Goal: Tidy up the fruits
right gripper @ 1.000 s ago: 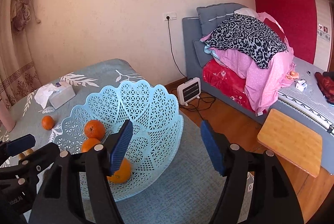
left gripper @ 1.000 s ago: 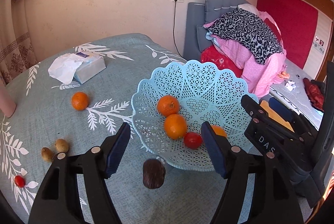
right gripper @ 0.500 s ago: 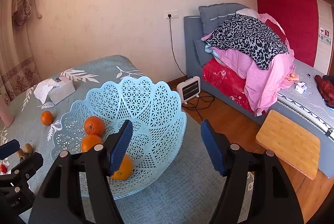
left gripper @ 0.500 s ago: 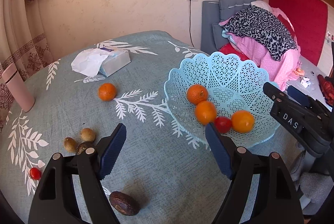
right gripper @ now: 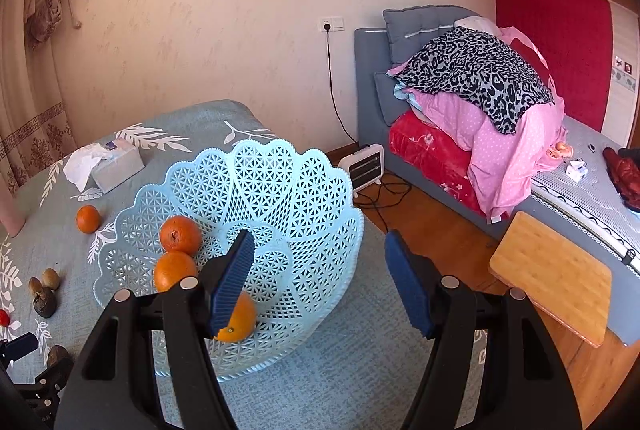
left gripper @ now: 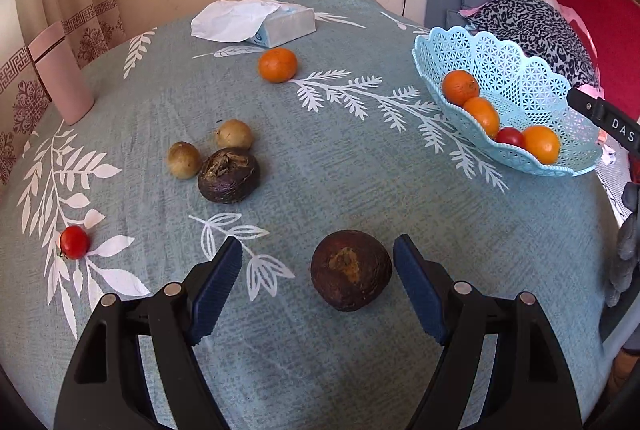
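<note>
A dark brown round fruit (left gripper: 351, 270) lies on the teal tablecloth between the fingers of my left gripper (left gripper: 317, 250). Its jaws are closing, with gaps still showing on both sides of the fruit. Farther left lie a second dark fruit (left gripper: 229, 175), two small brown fruits (left gripper: 184, 159), a red tomato (left gripper: 74, 242) and an orange (left gripper: 277, 65). The light-blue lattice basket (left gripper: 520, 69) at the table's right edge holds three oranges and a tomato. My right gripper (right gripper: 319, 238) stands open over the basket's near rim (right gripper: 312, 189), one finger inside and one outside.
A tissue box (left gripper: 280, 23) sits at the back of the table and a pink cylinder (left gripper: 60, 73) at the left. Past the table's right edge are a wooden stool (right gripper: 552, 274), a small heater (right gripper: 366, 165) and a bed piled with blankets.
My left gripper swung left away from the basket and sank toward the cloth; the dark fruit now sits between its fingers. The right gripper and basket kept still.
</note>
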`<action>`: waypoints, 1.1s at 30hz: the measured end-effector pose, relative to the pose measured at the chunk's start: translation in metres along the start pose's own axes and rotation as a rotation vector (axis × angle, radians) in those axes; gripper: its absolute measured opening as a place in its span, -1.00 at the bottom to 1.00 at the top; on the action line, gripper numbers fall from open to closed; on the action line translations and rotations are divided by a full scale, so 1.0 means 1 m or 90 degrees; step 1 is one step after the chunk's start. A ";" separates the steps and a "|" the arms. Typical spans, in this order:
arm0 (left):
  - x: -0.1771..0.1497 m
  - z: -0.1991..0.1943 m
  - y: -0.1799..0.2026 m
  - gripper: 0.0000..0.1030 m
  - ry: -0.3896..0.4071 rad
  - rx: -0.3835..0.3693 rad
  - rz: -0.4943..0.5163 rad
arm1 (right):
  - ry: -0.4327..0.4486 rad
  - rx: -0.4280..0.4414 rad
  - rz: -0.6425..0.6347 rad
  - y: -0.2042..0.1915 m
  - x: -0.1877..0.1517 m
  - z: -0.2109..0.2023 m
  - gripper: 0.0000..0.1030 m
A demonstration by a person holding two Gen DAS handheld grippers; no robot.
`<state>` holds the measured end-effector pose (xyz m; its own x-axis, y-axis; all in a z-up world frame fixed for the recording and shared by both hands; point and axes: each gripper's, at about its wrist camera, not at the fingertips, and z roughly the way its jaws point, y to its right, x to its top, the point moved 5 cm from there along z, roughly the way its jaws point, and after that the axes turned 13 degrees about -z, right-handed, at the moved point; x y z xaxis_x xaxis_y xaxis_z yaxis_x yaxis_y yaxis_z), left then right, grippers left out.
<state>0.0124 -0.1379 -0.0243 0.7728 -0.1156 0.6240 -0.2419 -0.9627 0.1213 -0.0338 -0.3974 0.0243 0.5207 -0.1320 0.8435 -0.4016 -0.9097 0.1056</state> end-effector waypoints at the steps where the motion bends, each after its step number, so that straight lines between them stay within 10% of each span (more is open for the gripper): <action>1: -0.001 0.002 0.001 0.14 -0.013 -0.004 0.002 | 0.000 0.000 0.001 0.000 0.000 0.000 0.34; 3: -0.006 0.004 0.008 -0.23 -0.036 -0.025 0.010 | -0.001 0.002 0.004 0.001 0.000 0.001 0.34; 17: 0.052 -0.027 0.115 -0.23 0.053 -0.152 0.080 | 0.005 0.004 0.028 0.008 0.000 0.000 0.34; 21: 0.062 -0.028 0.131 0.65 0.066 -0.192 0.066 | 0.009 0.004 0.039 0.012 -0.001 -0.001 0.34; 33: 0.070 -0.040 0.070 0.65 0.114 -0.114 0.014 | 0.023 -0.003 0.035 0.011 0.000 -0.005 0.34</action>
<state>0.0259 -0.2038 0.0585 0.6541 -0.0752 0.7526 -0.3697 -0.8999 0.2313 -0.0419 -0.4051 0.0284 0.4696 -0.1676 0.8668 -0.4323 -0.8997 0.0603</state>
